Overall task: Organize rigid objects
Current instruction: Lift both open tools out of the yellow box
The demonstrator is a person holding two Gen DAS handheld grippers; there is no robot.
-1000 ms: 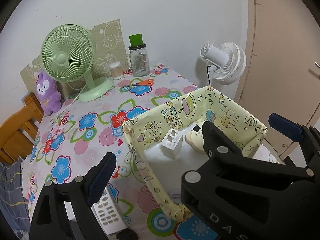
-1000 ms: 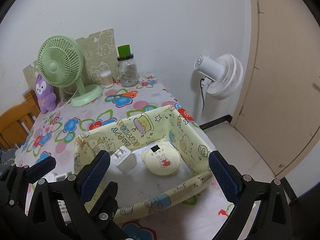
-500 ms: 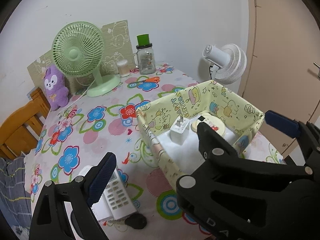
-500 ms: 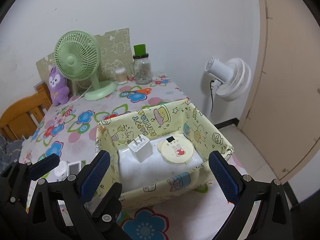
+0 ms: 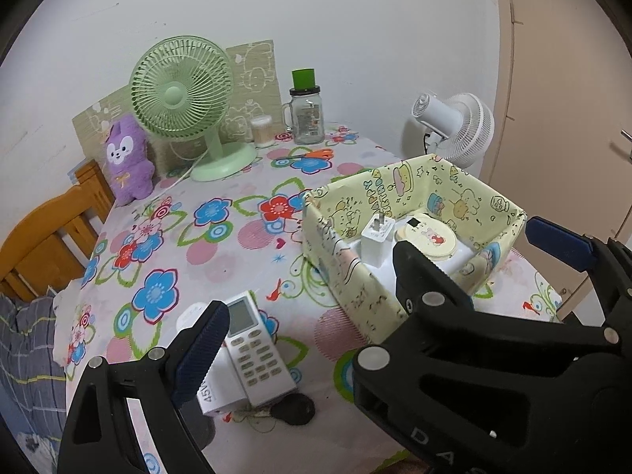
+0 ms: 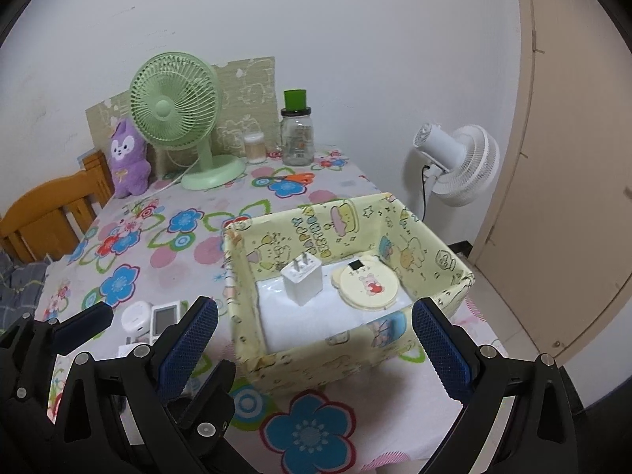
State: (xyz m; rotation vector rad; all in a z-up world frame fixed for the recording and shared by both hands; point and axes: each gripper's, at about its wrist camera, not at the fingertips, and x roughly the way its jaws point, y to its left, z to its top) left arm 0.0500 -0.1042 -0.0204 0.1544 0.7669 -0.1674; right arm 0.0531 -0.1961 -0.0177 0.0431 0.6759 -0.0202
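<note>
- My left gripper [image 5: 371, 272] has its jaws wide and empty, and so does my right gripper [image 6: 314, 341].
- The white remote control [image 5: 252, 349] lies just under my left jaws, long axis running away from me, on the counter [image 5: 221, 260].
- The yellow box [image 6: 430, 304] sits before my right jaws.

Green fan [image 5: 179, 91], purple plush [image 5: 126, 158] (upright), jar [image 5: 306, 114].

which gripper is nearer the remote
Left. The left gripper hangs right over the remote, which lies beside its left finger. The right gripper is off to the side, in front of the yellow box.
</note>
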